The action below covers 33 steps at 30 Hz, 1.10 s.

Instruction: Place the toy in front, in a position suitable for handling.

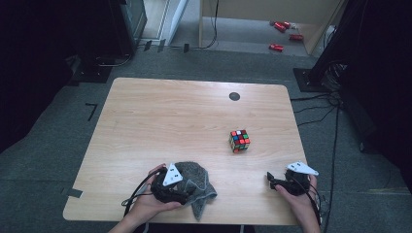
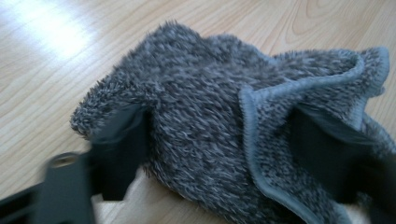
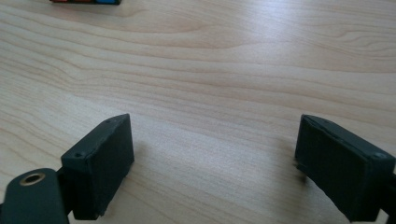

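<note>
The light wooden desk (image 1: 160, 116) takes up the middle of the high view, with grey carpet all around it. At its lower centre, close to the near edge, lies a crumpled grey fuzzy cloth (image 1: 197, 182) with one corner trailing toward the bottom of the frame. The left gripper (image 1: 170, 187) sits just left of the cloth, in the person's left hand (image 1: 145, 204). In the left gripper view the cloth (image 2: 205, 135) bunches up between the two dark fingers (image 2: 119, 149), which are spread to either side of it and buried in its folds; whether they are pressing on it I cannot tell. At the lower right of the high view the right gripper (image 1: 272, 180) rests low over the desk; in the right gripper view its fingers (image 3: 100, 165) are released, spread wide over bare wood. A small colourful puzzle cube (image 1: 239, 141) stands right of centre, well apart from both grippers.
</note>
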Each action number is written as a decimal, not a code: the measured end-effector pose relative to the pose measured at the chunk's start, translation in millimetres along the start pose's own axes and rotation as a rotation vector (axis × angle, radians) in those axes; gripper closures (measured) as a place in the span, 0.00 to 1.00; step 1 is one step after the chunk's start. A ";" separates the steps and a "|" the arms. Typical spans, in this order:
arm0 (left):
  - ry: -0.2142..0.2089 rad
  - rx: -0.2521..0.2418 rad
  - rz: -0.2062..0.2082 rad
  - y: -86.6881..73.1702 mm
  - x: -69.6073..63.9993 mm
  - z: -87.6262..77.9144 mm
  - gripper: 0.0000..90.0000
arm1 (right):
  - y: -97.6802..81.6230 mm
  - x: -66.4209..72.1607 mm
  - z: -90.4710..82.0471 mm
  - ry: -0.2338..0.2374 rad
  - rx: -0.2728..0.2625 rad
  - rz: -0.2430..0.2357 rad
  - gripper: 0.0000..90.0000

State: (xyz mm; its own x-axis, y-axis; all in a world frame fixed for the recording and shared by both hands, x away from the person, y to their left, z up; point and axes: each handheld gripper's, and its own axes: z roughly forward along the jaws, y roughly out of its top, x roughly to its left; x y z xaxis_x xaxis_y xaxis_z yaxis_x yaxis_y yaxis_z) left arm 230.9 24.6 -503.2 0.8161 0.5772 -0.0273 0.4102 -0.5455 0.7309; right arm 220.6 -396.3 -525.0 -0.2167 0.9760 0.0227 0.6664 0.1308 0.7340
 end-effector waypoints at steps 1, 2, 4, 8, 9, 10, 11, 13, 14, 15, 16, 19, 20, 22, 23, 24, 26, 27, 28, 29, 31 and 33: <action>-0.004 0.001 -0.003 0.3 0.7 0.4 0.31 | 0.0 0.4 -0.3 -0.008 -0.003 -0.003 0.13; -0.001 -0.001 -0.005 0.4 1.2 0.5 0.36 | 0.1 0.6 -0.5 -0.012 -0.006 -0.006 0.13; 0.002 0.001 -0.001 0.2 2.1 0.1 0.43 | 0.4 1.1 -0.9 -0.011 -0.009 -0.004 0.13; -0.002 -0.002 -0.022 -2.9 12.3 -2.6 0.68 | 5.0 7.3 -4.2 0.016 -0.032 -0.001 0.13; -0.002 -0.002 -0.022 -2.9 12.3 -2.6 0.70 | 5.0 7.3 -4.2 0.016 -0.032 -0.001 0.13; 0.005 -0.005 -0.037 -3.6 17.4 -4.5 0.70 | 7.7 11.5 -4.9 0.029 -0.040 -0.008 0.13; 0.005 -0.005 -0.037 -3.6 17.4 -4.5 0.71 | 9.0 13.7 -5.0 0.033 -0.046 -0.016 0.13; 0.022 -0.009 -0.045 -5.1 22.8 -7.4 0.72 | 11.5 17.9 -4.2 0.041 -0.054 -0.032 0.13; 0.025 -0.015 -0.049 -5.6 24.5 -8.7 0.73 | 12.8 19.8 -3.5 0.041 -0.054 -0.038 0.13; 0.033 -0.020 -0.053 -6.1 26.1 -10.2 0.74 | 14.1 21.5 -3.0 0.040 -0.056 -0.039 0.13; 0.033 -0.020 -0.053 -6.1 26.1 -10.2 0.75 | 15.8 22.9 -2.6 0.043 -0.057 -0.038 0.13; 0.060 -0.028 -0.069 -8.0 32.6 -15.3 0.76 | 19.8 25.8 -2.5 0.045 -0.065 -0.032 0.13; 0.072 -0.030 -0.078 -9.2 35.1 -16.7 0.76 | 22.1 27.2 -2.8 0.047 -0.067 -0.027 0.13; 0.100 -0.030 -0.107 -14.9 44.8 -21.3 0.76 | 29.3 31.6 -3.6 0.066 -0.086 -0.012 0.13; 0.111 -0.032 -0.117 -16.9 47.6 -23.0 0.76 | 32.0 33.5 -3.5 0.073 -0.089 -0.007 0.13; 0.119 -0.033 -0.126 -18.5 50.3 -25.0 0.75 | 34.8 35.5 -3.1 0.079 -0.092 -0.009 0.13; 0.127 -0.032 -0.133 -20.1 52.9 -27.2 0.74 | 37.7 38.1 -2.7 0.081 -0.092 -0.013 0.12; 0.137 -0.038 -0.147 -23.1 56.0 -30.0 0.73 | 44.2 43.6 -0.8 0.087 -0.097 -0.023 0.11; 0.137 -0.038 -0.147 -23.1 56.0 -30.0 0.70 | 47.7 46.6 0.4 0.092 -0.099 -0.025 0.11; 0.141 -0.040 -0.152 -24.3 56.8 -31.0 0.70 | 47.7 46.6 0.4 0.092 -0.099 -0.025 0.11; 0.145 -0.044 -0.156 -26.0 57.0 -31.8 0.62 | 58.5 55.3 6.1 0.096 -0.106 -0.039 0.10; 0.147 -0.043 -0.155 -26.8 56.7 -30.9 0.59 | 61.8 57.9 8.5 0.096 -0.107 -0.039 0.10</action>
State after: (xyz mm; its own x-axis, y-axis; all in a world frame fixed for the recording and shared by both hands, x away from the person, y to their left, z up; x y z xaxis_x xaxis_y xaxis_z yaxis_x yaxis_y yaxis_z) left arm 253.6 90.7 -503.2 0.6754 0.7361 -0.0446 0.5059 -0.4184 0.7543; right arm 255.3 -330.3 -484.1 -0.3120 0.9486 0.0540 0.5776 0.1443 0.8035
